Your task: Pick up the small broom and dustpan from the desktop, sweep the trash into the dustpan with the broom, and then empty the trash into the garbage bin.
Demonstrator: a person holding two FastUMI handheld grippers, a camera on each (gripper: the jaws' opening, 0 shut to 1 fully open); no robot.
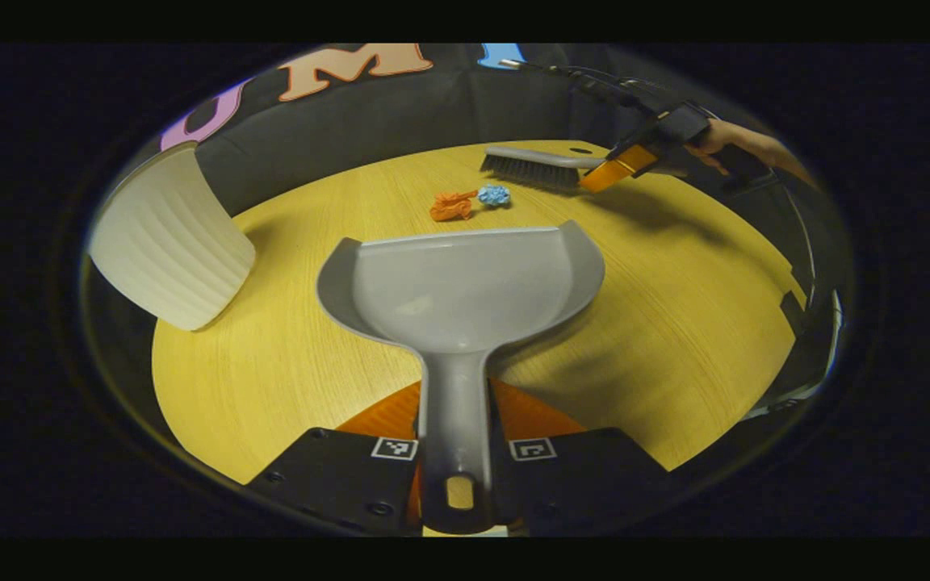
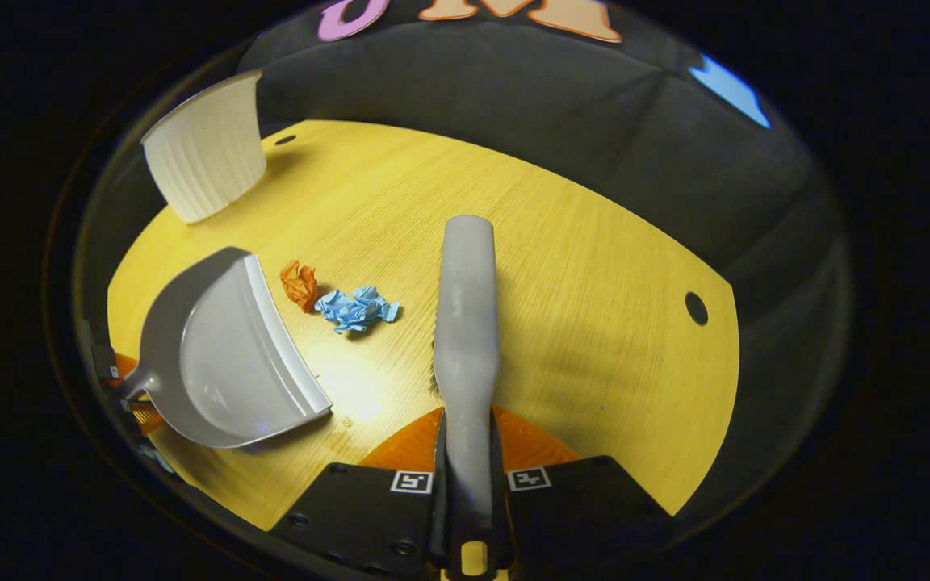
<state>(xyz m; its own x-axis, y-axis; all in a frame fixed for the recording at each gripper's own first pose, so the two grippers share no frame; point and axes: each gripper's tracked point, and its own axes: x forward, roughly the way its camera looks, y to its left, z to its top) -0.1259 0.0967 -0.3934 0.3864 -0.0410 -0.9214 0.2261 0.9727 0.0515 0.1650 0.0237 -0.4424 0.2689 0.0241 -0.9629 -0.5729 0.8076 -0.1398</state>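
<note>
My left gripper (image 1: 455, 420) is shut on the handle of the grey dustpan (image 1: 465, 282), whose open mouth faces an orange paper wad (image 1: 450, 206) and a blue paper wad (image 1: 494, 194) on the wooden desktop (image 1: 675, 323). Beyond them lies the grey broom (image 1: 534, 165), held by the right gripper (image 1: 614, 171) in a person's hand (image 1: 727, 141). In the right gripper view, my right gripper (image 2: 465, 440) is shut on the broom (image 2: 467, 323), which points away. The blue wad (image 2: 356, 308) and orange wad (image 2: 299, 284) lie left of it, next to the dustpan (image 2: 223, 355).
A white ribbed garbage bin (image 1: 166, 238) stands at the desktop's left edge, and in the right gripper view the bin (image 2: 211, 149) is at the far left. A round cable hole (image 2: 696, 308) sits near the desk's right rim. Black cloth walls surround the desk.
</note>
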